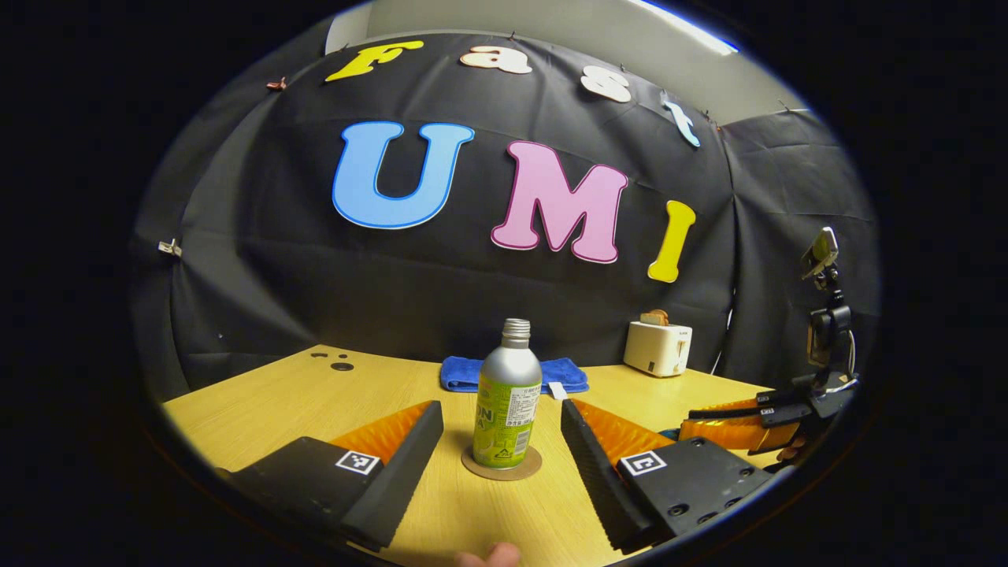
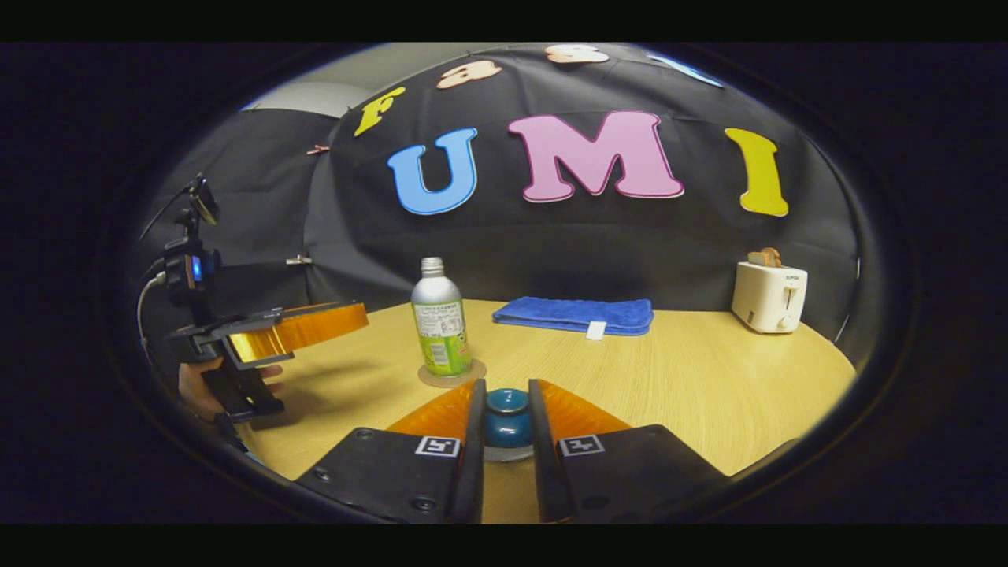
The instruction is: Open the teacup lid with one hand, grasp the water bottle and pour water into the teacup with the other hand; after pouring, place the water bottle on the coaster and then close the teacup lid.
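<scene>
A silver bottle [image 1: 507, 409] with a green label stands upright and uncapped on a round cork coaster [image 1: 502, 466]. My left gripper [image 1: 502, 405] is open, its fingers flanking the bottle just short of it, not touching. In the right gripper view my right gripper [image 2: 506, 387] is shut on the blue knob of the teacup lid [image 2: 506, 419]; the cup below is hidden by the fingers, apart from a pale rim. Farther off stand the bottle [image 2: 439, 324] and its coaster [image 2: 451, 374], with the left gripper [image 2: 358, 315] held by a hand at the left.
On the wooden table [image 1: 260, 409] a folded blue towel [image 1: 513, 372] lies behind the bottle, and a white toaster [image 1: 657, 346] stands at the back right. The right gripper [image 1: 756, 417] shows low at the right edge. Black cloth walls the booth behind.
</scene>
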